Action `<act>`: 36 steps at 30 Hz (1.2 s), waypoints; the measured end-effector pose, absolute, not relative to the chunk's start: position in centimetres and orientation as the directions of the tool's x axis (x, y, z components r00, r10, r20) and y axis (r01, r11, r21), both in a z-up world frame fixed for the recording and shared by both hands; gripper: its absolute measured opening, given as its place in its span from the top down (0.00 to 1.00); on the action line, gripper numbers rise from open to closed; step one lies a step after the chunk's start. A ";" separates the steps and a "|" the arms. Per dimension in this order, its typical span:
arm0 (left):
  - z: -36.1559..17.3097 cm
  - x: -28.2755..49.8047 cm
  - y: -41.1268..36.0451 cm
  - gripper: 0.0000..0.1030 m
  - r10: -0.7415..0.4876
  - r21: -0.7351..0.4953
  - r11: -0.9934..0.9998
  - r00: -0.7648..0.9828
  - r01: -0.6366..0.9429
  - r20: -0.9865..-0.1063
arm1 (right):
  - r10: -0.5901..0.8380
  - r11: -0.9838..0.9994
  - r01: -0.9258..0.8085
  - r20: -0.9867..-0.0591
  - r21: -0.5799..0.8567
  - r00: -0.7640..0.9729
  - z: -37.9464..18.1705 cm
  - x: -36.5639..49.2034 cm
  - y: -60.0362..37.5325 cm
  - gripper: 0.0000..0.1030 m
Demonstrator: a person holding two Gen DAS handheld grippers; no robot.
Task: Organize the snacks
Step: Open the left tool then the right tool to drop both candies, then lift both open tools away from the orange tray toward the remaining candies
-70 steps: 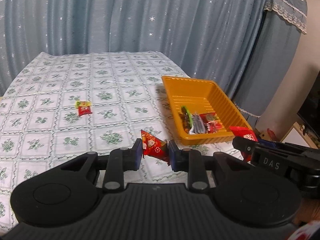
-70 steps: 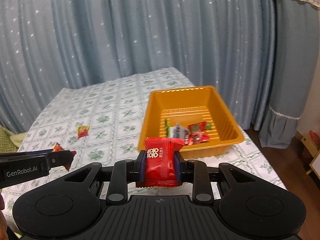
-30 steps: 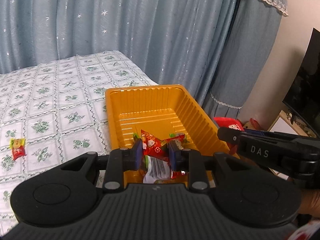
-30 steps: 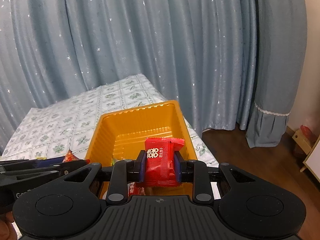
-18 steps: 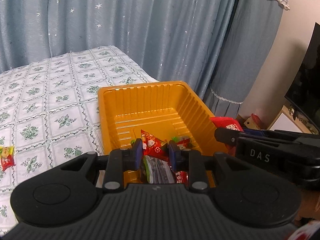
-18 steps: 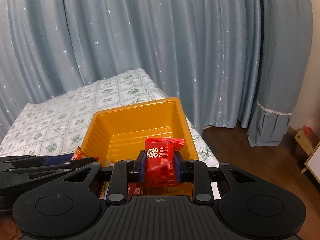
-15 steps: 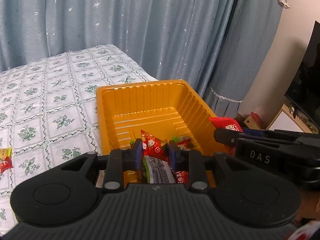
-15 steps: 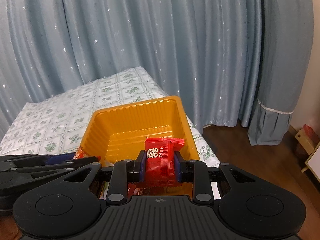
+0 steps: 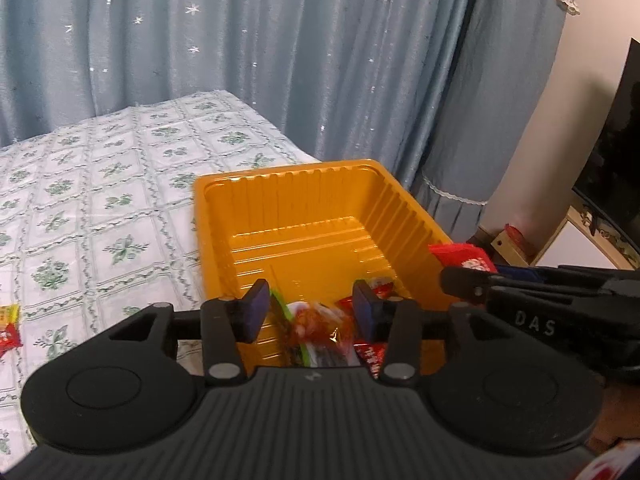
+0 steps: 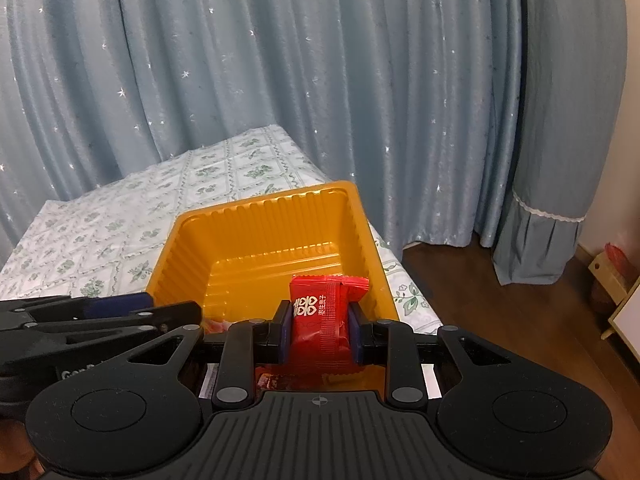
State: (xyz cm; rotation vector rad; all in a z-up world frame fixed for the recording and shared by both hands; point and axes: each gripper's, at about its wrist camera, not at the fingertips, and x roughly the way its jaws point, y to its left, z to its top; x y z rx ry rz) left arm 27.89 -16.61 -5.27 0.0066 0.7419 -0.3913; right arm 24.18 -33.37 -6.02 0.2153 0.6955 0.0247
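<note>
Over the ribbed orange tray [image 9: 320,216], left gripper [image 9: 308,308] opening; right gripper [image 10: 322,330] pinching a crinkly red packet [image 10: 324,320].

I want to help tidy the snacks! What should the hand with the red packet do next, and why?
Probably open the right gripper and drop the red packet: it hangs clamped above the orange tray, beside the opening left gripper.

Motion-blurred red snack [image 9: 320,322] over tray [image 9: 224,216]

Black gripper [image 9: 308,306], blue pads [image 9: 258,304]
</note>
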 end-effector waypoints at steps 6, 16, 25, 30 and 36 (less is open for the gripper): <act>-5.0 27.0 -14.5 0.60 -0.320 -0.140 0.942 0.684 0.306 -0.655 | 0.102 0.975 0.047 -0.631 0.215 0.769 -5.9 24.1 -33.4 0.72; -4.5 25.1 -11.1 0.58 -0.286 -0.163 0.958 0.707 0.238 -0.647 | 0.174 0.961 0.001 -0.603 0.278 0.778 -4.9 25.1 -32.0 0.71; -3.7 22.4 -8.5 0.48 -0.247 -0.174 0.969 0.721 0.175 -0.648 | 0.180 0.943 0.031 -0.586 0.332 0.790 -4.2 23.6 -33.4 0.31; -2.7 19.7 -7.6 0.43 -0.234 -0.177 0.972 0.731 0.156 -0.641 | 0.152 0.944 0.069 -0.612 0.322 0.776 -3.6 20.8 -33.3 0.31; -1.4 16.4 -6.4 0.37 -0.218 -0.194 0.974 0.739 0.120 -0.638 | 0.155 0.950 0.057 -0.618 0.308 0.771 -2.0 17.0 -31.5 0.31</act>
